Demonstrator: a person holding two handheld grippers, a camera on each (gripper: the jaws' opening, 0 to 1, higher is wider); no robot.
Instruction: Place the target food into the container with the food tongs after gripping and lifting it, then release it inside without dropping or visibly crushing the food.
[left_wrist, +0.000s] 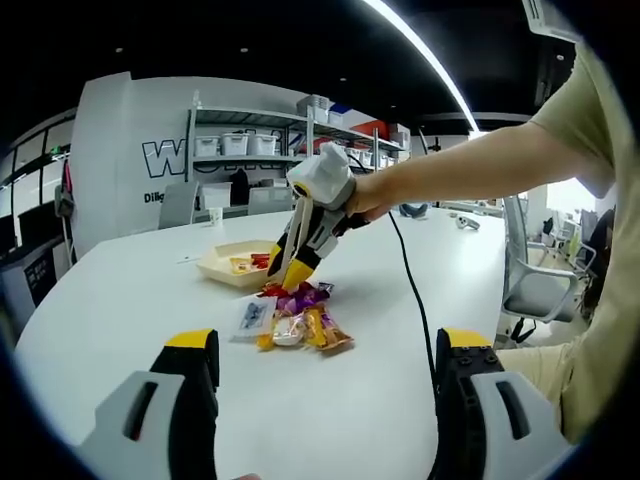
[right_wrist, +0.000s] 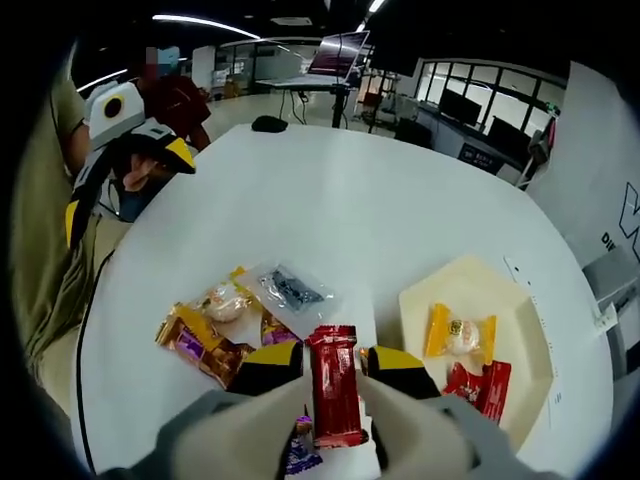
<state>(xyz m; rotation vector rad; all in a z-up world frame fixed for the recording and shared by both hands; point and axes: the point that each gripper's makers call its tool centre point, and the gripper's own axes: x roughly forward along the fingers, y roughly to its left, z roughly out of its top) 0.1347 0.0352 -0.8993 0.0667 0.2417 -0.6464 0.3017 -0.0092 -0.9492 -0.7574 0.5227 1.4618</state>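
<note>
My right gripper (right_wrist: 333, 360) is shut on a red wrapped snack (right_wrist: 335, 385), which stands upright between its yellow tips. Left of it a pile of wrapped snacks (right_wrist: 225, 320) lies on the white table. To the right sits a cream tray (right_wrist: 450, 290) holding a yellow-wrapped snack (right_wrist: 460, 335) and a red one (right_wrist: 480, 385). In the left gripper view the right gripper (left_wrist: 293, 272), held in a person's hand, hangs just above the snack pile (left_wrist: 295, 325), with the tray (left_wrist: 215, 268) behind it. My left gripper (left_wrist: 329, 340) is open, nothing between its jaws, well short of the pile.
The left gripper (right_wrist: 120, 150) shows at the table's far side. A black cable (left_wrist: 410, 290) trails from the right gripper across the table. An office chair (left_wrist: 530, 290) stands at the table's edge, shelves with bins (left_wrist: 300, 130) behind. A black mouse (right_wrist: 268, 123) lies farther off.
</note>
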